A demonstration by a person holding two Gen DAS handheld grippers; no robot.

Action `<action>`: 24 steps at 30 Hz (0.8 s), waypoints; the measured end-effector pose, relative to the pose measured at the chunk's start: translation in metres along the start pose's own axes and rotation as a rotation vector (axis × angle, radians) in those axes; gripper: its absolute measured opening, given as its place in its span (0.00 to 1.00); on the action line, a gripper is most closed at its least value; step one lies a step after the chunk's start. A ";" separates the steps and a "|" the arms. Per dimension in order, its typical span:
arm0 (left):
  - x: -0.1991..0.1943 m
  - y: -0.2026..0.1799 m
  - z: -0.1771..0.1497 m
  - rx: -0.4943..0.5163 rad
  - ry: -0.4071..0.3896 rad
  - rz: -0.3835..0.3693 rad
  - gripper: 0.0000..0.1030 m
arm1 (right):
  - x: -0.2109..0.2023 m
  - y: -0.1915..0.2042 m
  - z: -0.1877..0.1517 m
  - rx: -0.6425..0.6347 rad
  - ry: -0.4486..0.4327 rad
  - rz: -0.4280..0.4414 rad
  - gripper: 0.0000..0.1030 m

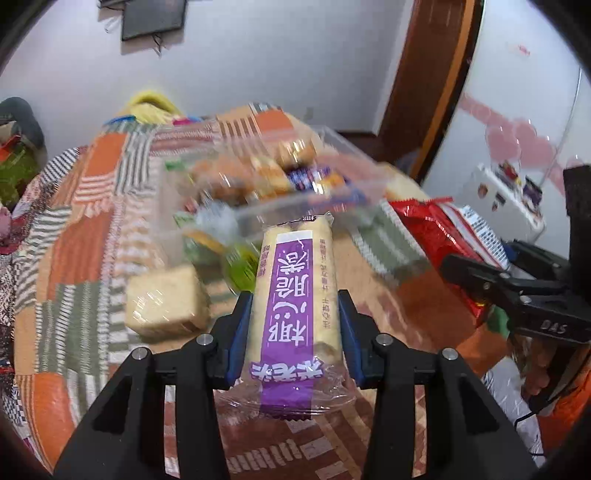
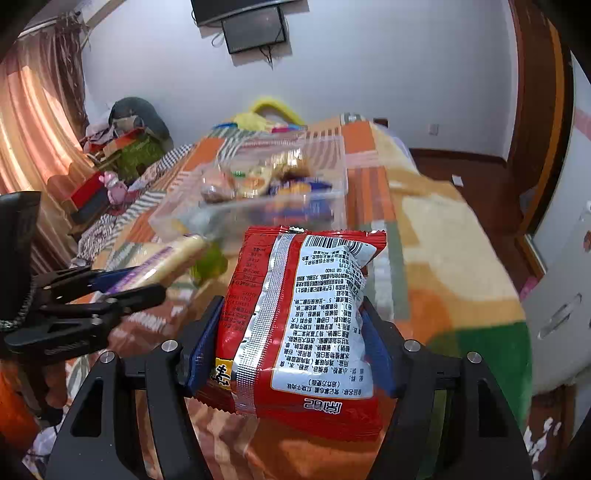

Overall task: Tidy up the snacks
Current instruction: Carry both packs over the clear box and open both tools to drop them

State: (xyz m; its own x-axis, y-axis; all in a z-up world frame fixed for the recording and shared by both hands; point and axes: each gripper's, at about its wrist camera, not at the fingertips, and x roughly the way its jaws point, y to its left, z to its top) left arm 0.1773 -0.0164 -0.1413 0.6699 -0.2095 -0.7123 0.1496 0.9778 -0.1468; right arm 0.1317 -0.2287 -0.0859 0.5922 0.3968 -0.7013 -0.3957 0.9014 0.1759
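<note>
The left gripper (image 1: 293, 317) is clamped on a long cream-coloured wafer bar in a clear wrapper with a purple printed band (image 1: 293, 295); its blue pads press the bar's two long sides. The bar's long axis runs straight along the fingers, toward twelve o'clock in the left wrist view, its far end reaching the near rim of a clear plastic rectangular tub (image 1: 266, 206) filled with mixed wrapped snacks. The crimped purple tail of the wrapper hangs back between the finger bases.

The right gripper (image 2: 291, 332) is closed on a puffy red foil snack bag with a white printed back panel (image 2: 303, 317), held by its two sides. The bag stands lengthwise along the fingers, its barcode end toward twelve o'clock and its print upside down to the camera. The same tub (image 2: 258, 192) sits beyond it at about eleven o'clock.

A square pale biscuit pack in clear wrap (image 1: 166, 301) lies on the surface at nine o'clock of the bar, with a small green wrapped sweet (image 1: 240, 269) just beside the bar.

Everything rests on a patchwork blanket of orange, cream and green-striped squares (image 1: 74, 240). Beyond are a white wall (image 2: 369, 74) carrying a dark wall-mounted screen (image 2: 255, 29), peach curtains (image 2: 33, 129) at ten o'clock, and a brown wooden door frame (image 1: 424, 74) at one o'clock.
</note>
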 end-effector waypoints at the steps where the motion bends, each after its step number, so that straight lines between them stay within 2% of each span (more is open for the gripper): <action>1: -0.004 0.002 0.005 -0.007 -0.016 0.004 0.43 | -0.001 0.000 0.004 -0.003 -0.010 -0.001 0.64; 6: -0.018 0.011 0.024 -0.015 -0.098 0.065 0.43 | 0.002 0.006 0.021 -0.042 -0.054 -0.017 0.64; 9: -0.017 0.021 0.033 -0.035 -0.120 0.084 0.43 | 0.007 0.010 0.034 -0.064 -0.076 -0.023 0.64; 17: 0.009 0.053 0.056 -0.077 -0.121 0.137 0.43 | 0.031 0.015 0.061 -0.089 -0.110 -0.025 0.64; 24: 0.047 0.077 0.073 -0.134 -0.098 0.185 0.43 | 0.068 0.012 0.080 -0.067 -0.084 -0.032 0.64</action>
State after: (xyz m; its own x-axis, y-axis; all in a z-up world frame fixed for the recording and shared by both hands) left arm 0.2739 0.0485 -0.1358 0.7455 -0.0204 -0.6662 -0.0754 0.9905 -0.1148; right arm 0.2230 -0.1769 -0.0762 0.6612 0.3837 -0.6447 -0.4198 0.9014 0.1059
